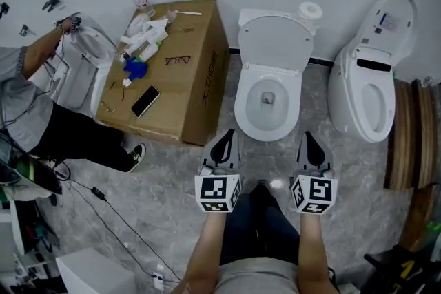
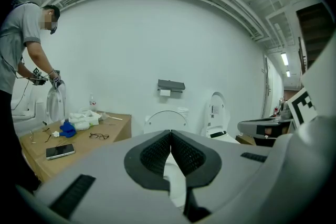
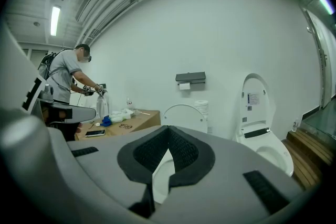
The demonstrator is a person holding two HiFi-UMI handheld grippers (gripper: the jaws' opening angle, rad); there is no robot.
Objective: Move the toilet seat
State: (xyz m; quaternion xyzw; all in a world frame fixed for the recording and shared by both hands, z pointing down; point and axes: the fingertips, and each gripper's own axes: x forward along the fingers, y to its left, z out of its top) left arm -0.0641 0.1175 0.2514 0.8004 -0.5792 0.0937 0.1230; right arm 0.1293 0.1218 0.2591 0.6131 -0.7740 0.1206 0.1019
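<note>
A white toilet [image 1: 269, 103] stands ahead of me with its bowl open and its seat and lid [image 1: 275, 41] raised against the tank. The raised lid [image 2: 165, 122] shows past the left jaws, and the same lid [image 3: 185, 115] shows past the right jaws. My left gripper [image 1: 222, 142] is held just short of the bowl's front left, jaws shut with nothing between them. My right gripper [image 1: 311, 146] sits at the front right, likewise shut and empty. Neither touches the toilet.
A cardboard box [image 1: 196, 89] with a phone [image 1: 145, 101], glasses and bottles stands left of the toilet. A second toilet [image 1: 372, 72] with raised lid is at the right, wooden boards [image 1: 406, 141] beyond. A person [image 1: 41, 107] works at another toilet far left. Cables cross the floor.
</note>
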